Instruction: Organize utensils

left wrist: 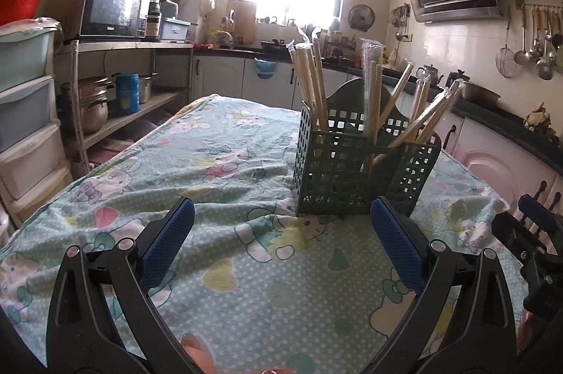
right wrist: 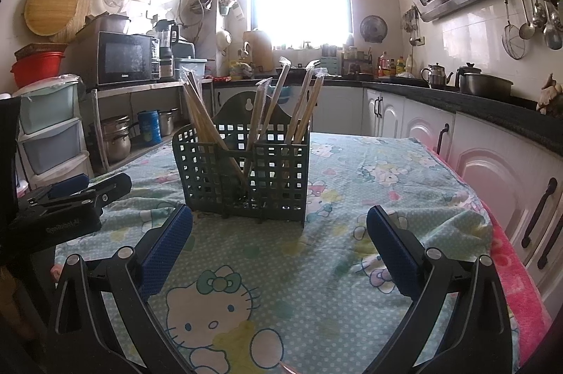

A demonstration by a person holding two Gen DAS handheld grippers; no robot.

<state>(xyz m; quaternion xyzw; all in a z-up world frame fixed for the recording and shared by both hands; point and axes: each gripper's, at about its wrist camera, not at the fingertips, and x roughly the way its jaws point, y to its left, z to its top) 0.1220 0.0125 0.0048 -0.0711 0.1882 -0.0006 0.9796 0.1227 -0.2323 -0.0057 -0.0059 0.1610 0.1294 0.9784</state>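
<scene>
Two grippers: left gripper (left wrist: 281,233) and right gripper (right wrist: 279,231) both hover low with fingers spread wide, holding nothing.
Holder: green lattice caddy (left wrist: 337,169) stands upright at centre frame on the cloth-covered counter (right wrist: 369,162).
Contents: wrapped chopsticks (left wrist: 309,81) lean in several compartments, splayed unevenly.
Loose utensils: none visible on the cloth.
Step judged: final tidying or finished.
Advice: pinch one leaning bundle mid-length, lift straight up, and steady the caddy against tipping.
</scene>
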